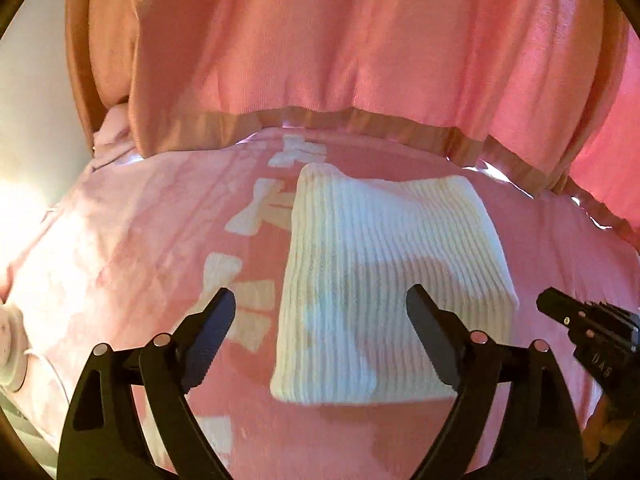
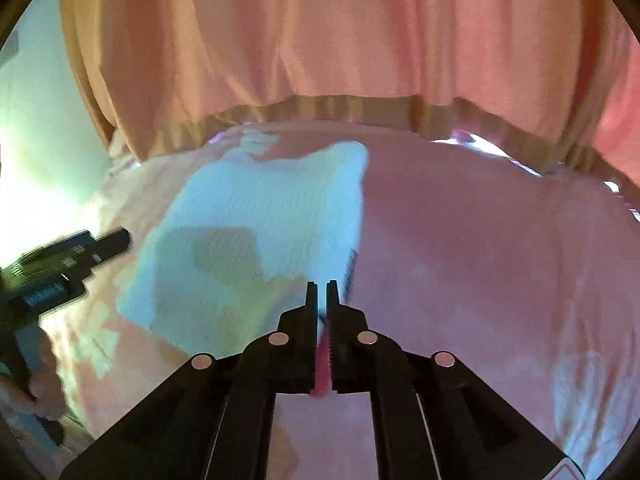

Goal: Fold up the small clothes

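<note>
A white ribbed knit garment (image 1: 384, 276) lies folded into a flat rectangle on a pink blanket (image 1: 140, 240) with white bow prints. My left gripper (image 1: 322, 304) is open, its jaws wide apart above the garment's near edge, holding nothing. In the right wrist view the garment (image 2: 248, 240) looks pale blue and lies left of centre. My right gripper (image 2: 322, 288) has its jaws nearly together at the garment's right near edge; I cannot tell if any cloth is pinched. The right gripper also shows in the left wrist view (image 1: 584, 320), and the left gripper in the right wrist view (image 2: 72, 256).
A pink curtain (image 1: 340, 40) with a tan hem hangs along the far edge of the blanket. A pale wall (image 1: 32, 100) and bright light are at the left. A hand (image 2: 44, 392) holds the left gripper's handle.
</note>
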Action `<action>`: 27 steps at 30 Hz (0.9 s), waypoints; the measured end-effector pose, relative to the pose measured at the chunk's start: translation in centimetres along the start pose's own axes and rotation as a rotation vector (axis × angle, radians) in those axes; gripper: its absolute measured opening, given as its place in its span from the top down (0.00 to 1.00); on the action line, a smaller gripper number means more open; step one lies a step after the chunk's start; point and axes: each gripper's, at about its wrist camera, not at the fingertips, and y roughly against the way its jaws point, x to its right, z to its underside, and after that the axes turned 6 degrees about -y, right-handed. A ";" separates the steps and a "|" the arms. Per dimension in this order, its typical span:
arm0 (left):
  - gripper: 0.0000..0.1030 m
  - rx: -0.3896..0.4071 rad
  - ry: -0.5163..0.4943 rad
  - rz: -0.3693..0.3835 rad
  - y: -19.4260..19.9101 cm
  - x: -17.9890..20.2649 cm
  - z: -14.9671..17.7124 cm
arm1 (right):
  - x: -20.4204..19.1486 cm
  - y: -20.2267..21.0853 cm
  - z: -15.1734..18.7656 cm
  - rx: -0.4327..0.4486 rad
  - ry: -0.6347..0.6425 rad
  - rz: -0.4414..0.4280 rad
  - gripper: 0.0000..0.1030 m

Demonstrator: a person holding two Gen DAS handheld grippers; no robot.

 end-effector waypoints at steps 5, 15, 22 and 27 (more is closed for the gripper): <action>0.15 0.034 -0.013 -0.048 1.7 1.5 2.3 | 0.3 0.1 2.3 0.008 -0.004 0.057 0.81; 0.10 0.078 -0.104 -0.150 1.2 3.7 6.9 | 0.1 1.4 5.9 0.066 -0.001 0.101 0.59; 0.10 0.093 -0.109 -0.213 0.5 3.6 7.9 | 0.9 0.9 7.1 0.063 0.005 0.140 0.55; 0.10 0.099 -0.068 -0.210 0.6 2.8 7.6 | 1.4 0.8 7.5 0.063 0.010 0.151 0.54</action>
